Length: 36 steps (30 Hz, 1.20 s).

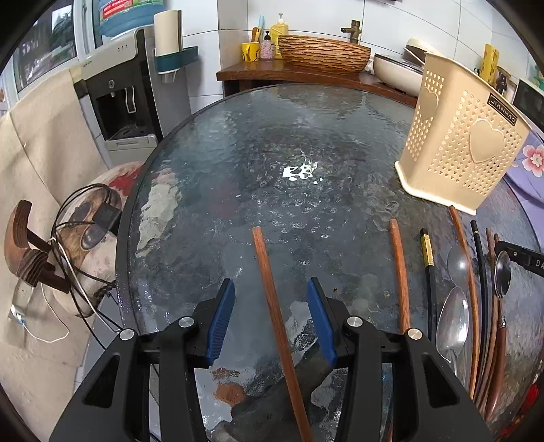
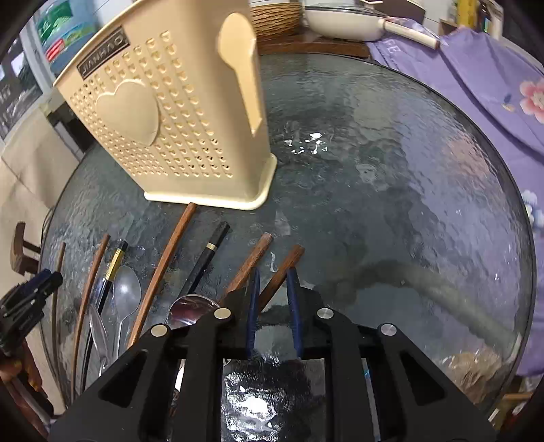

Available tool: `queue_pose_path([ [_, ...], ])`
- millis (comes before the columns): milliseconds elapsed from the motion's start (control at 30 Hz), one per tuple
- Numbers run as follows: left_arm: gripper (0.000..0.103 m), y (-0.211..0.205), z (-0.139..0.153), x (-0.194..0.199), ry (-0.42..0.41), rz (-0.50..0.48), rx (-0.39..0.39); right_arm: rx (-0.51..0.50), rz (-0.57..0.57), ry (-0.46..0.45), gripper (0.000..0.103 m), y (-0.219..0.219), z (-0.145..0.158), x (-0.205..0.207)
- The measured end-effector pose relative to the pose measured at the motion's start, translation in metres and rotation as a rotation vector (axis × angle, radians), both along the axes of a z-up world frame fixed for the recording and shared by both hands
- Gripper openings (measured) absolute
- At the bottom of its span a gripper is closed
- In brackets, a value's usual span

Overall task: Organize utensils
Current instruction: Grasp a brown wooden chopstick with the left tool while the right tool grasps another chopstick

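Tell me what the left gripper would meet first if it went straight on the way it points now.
Most likely the long brown wooden chopstick lying between the left gripper's open jaws, then the textured glass round table beneath it; depth is unclear.

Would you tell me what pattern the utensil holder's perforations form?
Small heart-shaped holes in rows on the beige plastic utensil holder, clearest in the right wrist view.

I see a round glass table [image 1: 258, 142] catching glare, white wall tiles [image 1: 306, 17] behind, a water dispenser [image 1: 119, 102], a wooden counter [image 1: 258, 73] and purple floral cloth [image 2: 482, 85].
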<state>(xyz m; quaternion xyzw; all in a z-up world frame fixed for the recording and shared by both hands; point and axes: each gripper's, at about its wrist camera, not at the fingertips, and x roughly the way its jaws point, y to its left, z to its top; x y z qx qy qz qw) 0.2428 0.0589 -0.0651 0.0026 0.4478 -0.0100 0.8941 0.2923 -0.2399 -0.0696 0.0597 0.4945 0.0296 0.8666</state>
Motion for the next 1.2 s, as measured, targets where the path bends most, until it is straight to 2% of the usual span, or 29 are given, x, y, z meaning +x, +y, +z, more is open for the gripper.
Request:
queue_pose_path([
  [200, 0.042, 0.002, -0.003, 0.007, 0.009, 0.005, 0.003, -0.017, 0.067, 0.016, 0.013, 0.005, -0.001, 0.013],
  [333, 0.032, 0.000, -0.003, 0.014, 0.019, -0.006, 0.026, -0.011, 0.111, 0.036, 0.012, 0.004, 0.000, 0.024],
  [500, 0.026, -0.003, -0.002, 0.023, 0.037, -0.016, 0.029, -0.014, 0.139, 0.053, 0.012, 0.003, 0.001, 0.037],
  [567, 0.020, -0.006, -0.001, 0.026, 0.040, -0.026, 0.031, -0.010, 0.145, 0.058, 0.011, 0.003, 0.001, 0.043],
  [733, 0.010, -0.011, -0.002, 0.028, 0.044, -0.048, 0.040, -0.043, 0.177, 0.057, 0.011, 0.006, 0.001, 0.052],
  [867, 0.010, -0.012, -0.001, 0.029, 0.052, -0.054, 0.042, -0.025, 0.155, 0.073, 0.012, 0.006, -0.001, 0.048],
  [933, 0.011, -0.012, -0.001, 0.030, 0.056, -0.057, 0.050, -0.059, 0.154, 0.072, 0.012, 0.010, -0.001, 0.044],
  [1000, 0.019, -0.013, -0.001, 0.030, 0.057, -0.047, 0.077, -0.076, 0.149, 0.078, 0.017, 0.013, -0.002, 0.042],
  [1067, 0.039, -0.010, 0.000, 0.032, 0.058, -0.034, 0.073, -0.054, 0.147, 0.089, 0.038, 0.014, -0.003, 0.041],
  [1133, 0.040, -0.006, -0.001, 0.034, 0.067, -0.025, 0.033, -0.071, 0.142, 0.085, 0.039, 0.016, -0.004, 0.037],
  [1200, 0.040, -0.006, -0.001, 0.034, 0.071, -0.032, 0.037, -0.105, 0.143, 0.073, 0.039, 0.018, -0.006, 0.034],
])
